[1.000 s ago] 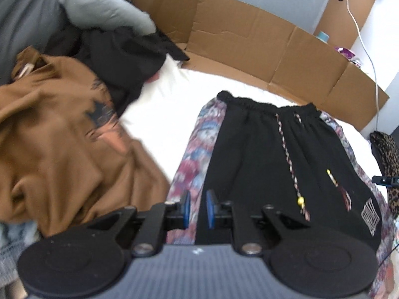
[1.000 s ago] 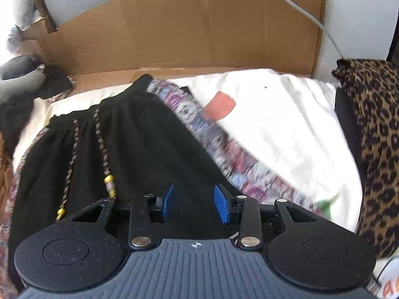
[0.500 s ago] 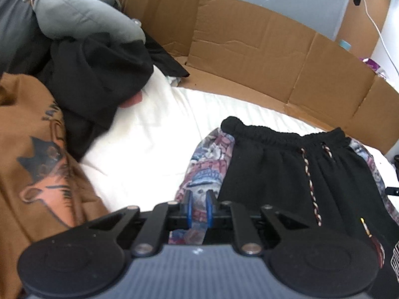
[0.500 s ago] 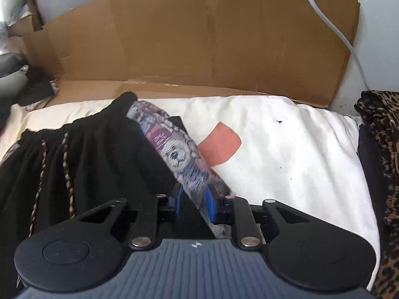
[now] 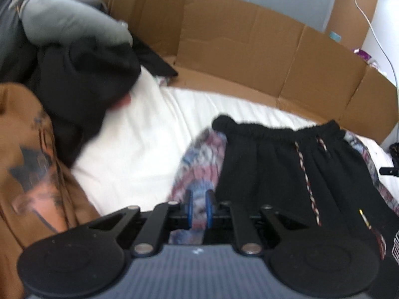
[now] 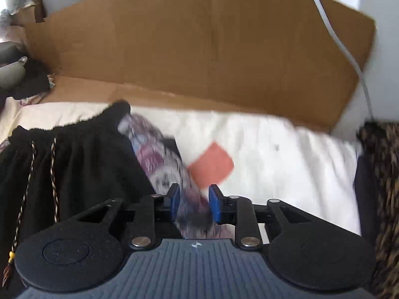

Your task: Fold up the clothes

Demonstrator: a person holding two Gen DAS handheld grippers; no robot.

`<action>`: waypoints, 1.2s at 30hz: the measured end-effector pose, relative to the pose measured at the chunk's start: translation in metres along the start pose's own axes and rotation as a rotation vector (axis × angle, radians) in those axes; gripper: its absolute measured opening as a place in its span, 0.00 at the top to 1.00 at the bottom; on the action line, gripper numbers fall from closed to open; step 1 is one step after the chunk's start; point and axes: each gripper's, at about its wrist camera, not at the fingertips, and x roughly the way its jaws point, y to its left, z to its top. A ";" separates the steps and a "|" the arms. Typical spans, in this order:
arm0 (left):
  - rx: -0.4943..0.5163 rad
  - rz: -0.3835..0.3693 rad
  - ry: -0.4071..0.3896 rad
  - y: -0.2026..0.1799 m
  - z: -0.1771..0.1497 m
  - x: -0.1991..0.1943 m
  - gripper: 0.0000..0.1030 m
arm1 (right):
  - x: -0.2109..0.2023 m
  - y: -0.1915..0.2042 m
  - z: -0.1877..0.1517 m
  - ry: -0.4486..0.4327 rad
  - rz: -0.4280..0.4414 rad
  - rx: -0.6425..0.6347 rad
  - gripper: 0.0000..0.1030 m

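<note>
On either side of the black shorts, I have both grippers clamped on its patterned side stripes, waistband straight ahead.

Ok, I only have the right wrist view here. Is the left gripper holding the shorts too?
Observer: Yes, the left gripper is shut on the patterned left edge of the shorts.
Operator: Anything beside it on that side?
Observer: A brown top lies to its left on the sheet, with a dark print facing up.
</note>
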 end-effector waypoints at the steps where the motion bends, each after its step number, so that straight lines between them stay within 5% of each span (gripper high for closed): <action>1: 0.000 0.008 -0.007 0.002 0.004 0.001 0.87 | -0.001 0.001 0.005 -0.009 0.007 -0.006 0.63; 6: -0.034 -0.013 0.043 0.008 0.014 0.026 0.59 | 0.014 0.008 0.024 0.004 0.016 -0.024 0.55; 8: -0.046 -0.012 0.056 0.010 0.015 0.036 0.59 | 0.024 0.012 0.027 0.021 0.018 -0.037 0.47; 16: -0.027 -0.009 0.070 0.006 0.011 0.058 0.50 | 0.065 0.028 0.031 0.069 0.035 -0.132 0.47; 20: 0.029 -0.005 0.066 0.004 0.014 0.053 0.52 | 0.068 0.034 0.032 0.053 0.044 -0.148 0.47; 26: -0.015 -0.050 0.027 0.012 0.026 0.050 0.52 | 0.046 0.045 0.049 -0.050 0.141 -0.151 0.47; 33: -0.023 -0.081 0.051 0.001 0.035 0.069 0.53 | 0.072 0.067 0.052 0.047 0.093 -0.213 0.46; 36: 0.024 -0.060 0.070 -0.006 0.036 0.075 0.69 | 0.080 0.066 0.050 0.068 0.085 -0.218 0.51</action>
